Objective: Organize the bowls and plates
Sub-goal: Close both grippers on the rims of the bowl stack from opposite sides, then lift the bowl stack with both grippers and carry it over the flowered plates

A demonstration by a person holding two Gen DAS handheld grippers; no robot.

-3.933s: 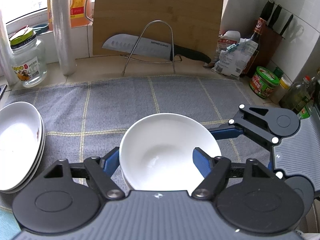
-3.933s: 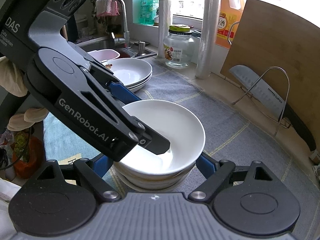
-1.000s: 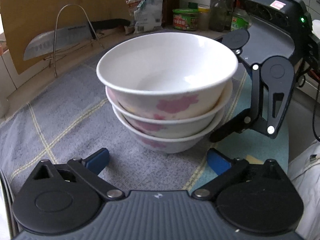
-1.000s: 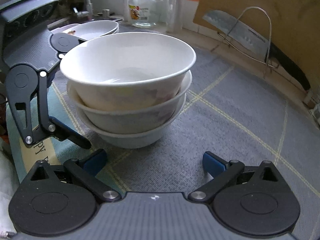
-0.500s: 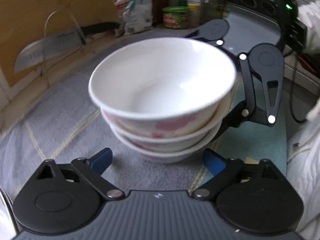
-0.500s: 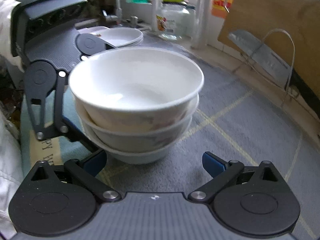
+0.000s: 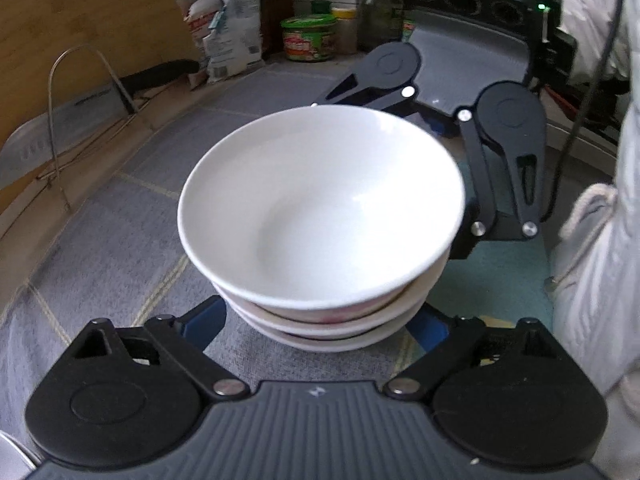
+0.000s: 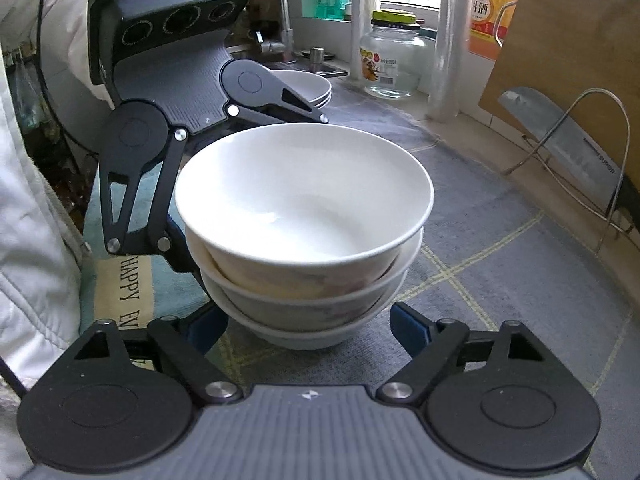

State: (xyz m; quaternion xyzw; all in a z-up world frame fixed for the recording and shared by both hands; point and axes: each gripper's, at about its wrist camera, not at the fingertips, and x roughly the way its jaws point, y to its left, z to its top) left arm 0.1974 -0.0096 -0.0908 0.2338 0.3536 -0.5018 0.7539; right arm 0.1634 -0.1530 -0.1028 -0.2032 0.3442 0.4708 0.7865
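Three white bowls (image 7: 320,208) are stacked on the grey checked cloth (image 7: 120,240); the lower two show pink flower prints. My left gripper (image 7: 316,324) straddles the foot of the stack, its jaws closing, blue fingertips (image 7: 206,322) close beside the bottom bowl. From the opposite side my right gripper (image 8: 308,324) does the same around the bowl stack (image 8: 304,200), also closing, with a thin gap at its blue fingertips (image 8: 408,322). I cannot see either pair of pads pressing on the bowls. Each view shows the other gripper's black linkage (image 7: 508,152) behind the stack.
A stack of white plates (image 8: 308,84) sits near the sink tap (image 8: 280,20). A glass jar (image 8: 392,64), a cutting board (image 8: 580,40) and a knife on a wire rack (image 8: 560,148) line the back. Jars and bottles (image 7: 308,38) stand in the corner. A white sleeve (image 7: 592,260) is close by.
Both pairs of jaws have narrowed in around the base of the bowl stack. Both cameras have tipped and rolled, looking more down into the top bowl.
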